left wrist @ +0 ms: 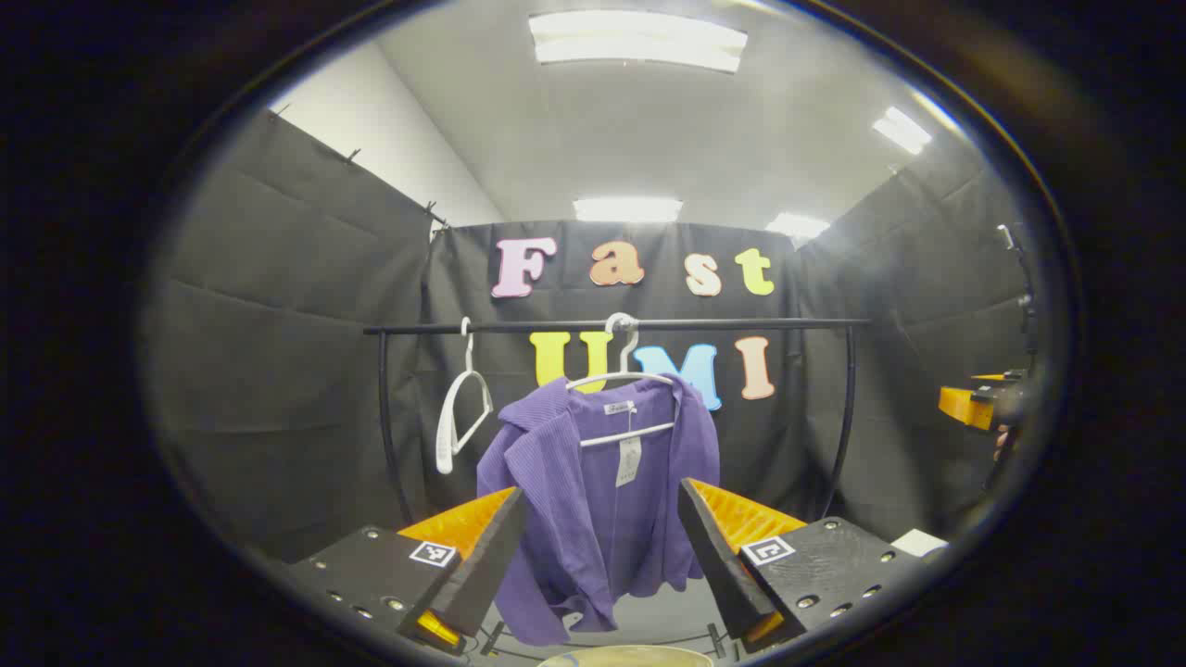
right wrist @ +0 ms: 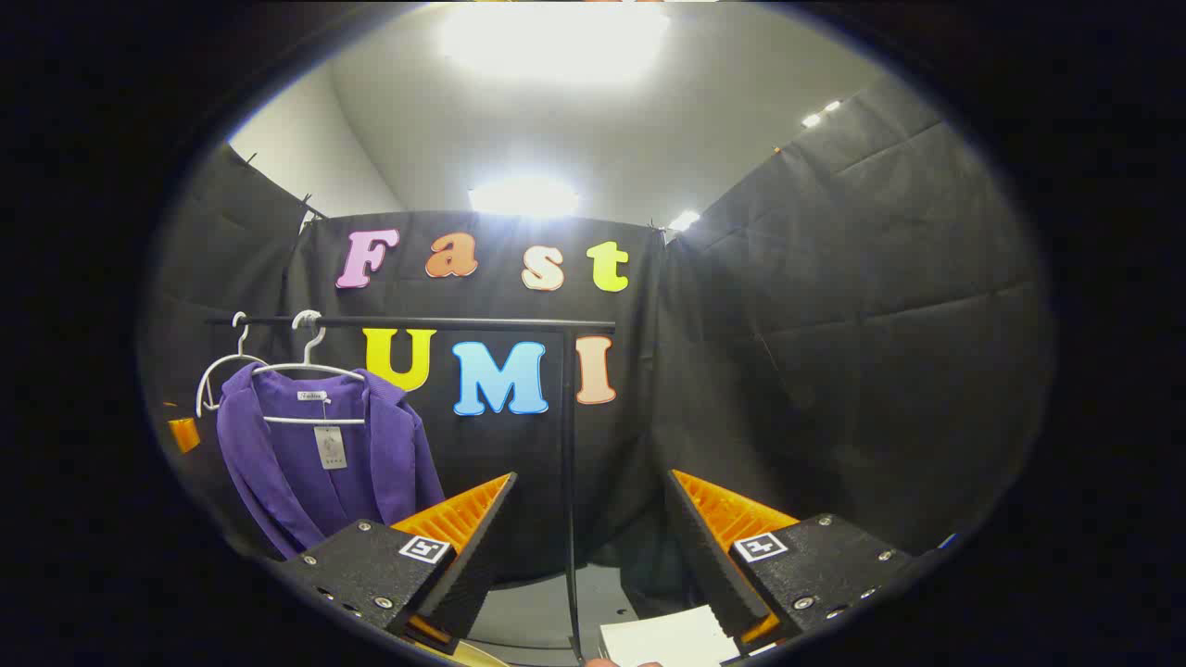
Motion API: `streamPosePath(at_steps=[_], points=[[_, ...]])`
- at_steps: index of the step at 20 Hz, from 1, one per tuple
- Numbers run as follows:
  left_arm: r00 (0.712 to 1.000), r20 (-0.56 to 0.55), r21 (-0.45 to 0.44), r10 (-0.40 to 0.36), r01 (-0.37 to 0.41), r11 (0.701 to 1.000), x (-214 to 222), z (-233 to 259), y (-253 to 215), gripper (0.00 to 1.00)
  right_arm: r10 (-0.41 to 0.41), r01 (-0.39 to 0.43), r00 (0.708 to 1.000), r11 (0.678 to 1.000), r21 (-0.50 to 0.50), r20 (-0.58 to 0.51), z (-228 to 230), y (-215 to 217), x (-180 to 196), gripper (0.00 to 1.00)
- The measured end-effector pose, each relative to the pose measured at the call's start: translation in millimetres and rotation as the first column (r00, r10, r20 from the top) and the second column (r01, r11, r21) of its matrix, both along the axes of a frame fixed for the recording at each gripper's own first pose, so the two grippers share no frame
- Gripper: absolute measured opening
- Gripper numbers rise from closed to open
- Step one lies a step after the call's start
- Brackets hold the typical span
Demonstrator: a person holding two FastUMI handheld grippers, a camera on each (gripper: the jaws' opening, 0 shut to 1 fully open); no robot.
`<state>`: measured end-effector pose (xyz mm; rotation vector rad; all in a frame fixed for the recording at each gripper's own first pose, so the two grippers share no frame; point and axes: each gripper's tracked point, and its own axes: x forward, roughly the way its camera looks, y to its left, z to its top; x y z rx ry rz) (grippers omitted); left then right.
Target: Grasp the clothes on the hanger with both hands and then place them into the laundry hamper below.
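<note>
A purple jacket [left wrist: 593, 491] hangs on a white hanger [left wrist: 623, 375] from a black rail [left wrist: 611, 325], straight ahead in the left gripper view. My left gripper [left wrist: 600, 547] is open, short of the jacket, its fingers framing the lower part. A pale hamper rim [left wrist: 630, 656] peeks in below it. In the right gripper view the jacket [right wrist: 315, 454] hangs off to the left, and my right gripper [right wrist: 588, 537] is open, pointing past the rail's right post [right wrist: 568, 482]. The right gripper [left wrist: 973, 406] shows at the far right of the left gripper view.
A second white hanger [left wrist: 460, 417] hangs bare on the rail, left of the jacket. Black cloth walls close the booth on all sides. A white sheet [right wrist: 667, 639] lies low in front of the right gripper.
</note>
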<state>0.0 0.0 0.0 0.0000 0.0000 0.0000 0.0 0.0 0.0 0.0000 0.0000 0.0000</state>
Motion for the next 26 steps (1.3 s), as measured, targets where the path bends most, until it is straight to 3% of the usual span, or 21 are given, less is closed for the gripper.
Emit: streamPosePath(at_steps=[14,18,22,25,26], points=[[0.999,-0.010,0.017,-0.033,0.033,0.999,11.3,-18.6,-1.1,1.00,0.001,-0.001,0.999,1.000,-0.003,-0.032,-10.5,19.2,-11.1,0.95],[0.999,-0.025,-0.018,-0.048,0.048,0.999,16.1,-26.5,-9.6,0.97,0.019,-0.019,0.999,1.000,-0.017,-0.046,-9.6,30.6,-12.9,0.95],[0.999,-0.046,-0.004,0.002,-0.002,1.000,22.2,-25.3,-4.1,0.98,0.080,-0.083,0.995,0.995,-0.062,-0.053,3.0,60.0,-2.5,0.95],[0.998,-0.038,-0.042,0.041,-0.042,0.998,26.6,-19.3,-0.4,0.95,0.168,-0.171,0.985,0.982,-0.077,-0.033,21.2,95.5,11.6,0.95],[0.997,-0.044,-0.067,0.059,-0.062,0.996,26.9,-17.0,3.0,0.89,0.201,-0.202,0.979,0.977,-0.071,-0.027,27.6,108.9,18.7,0.95]])
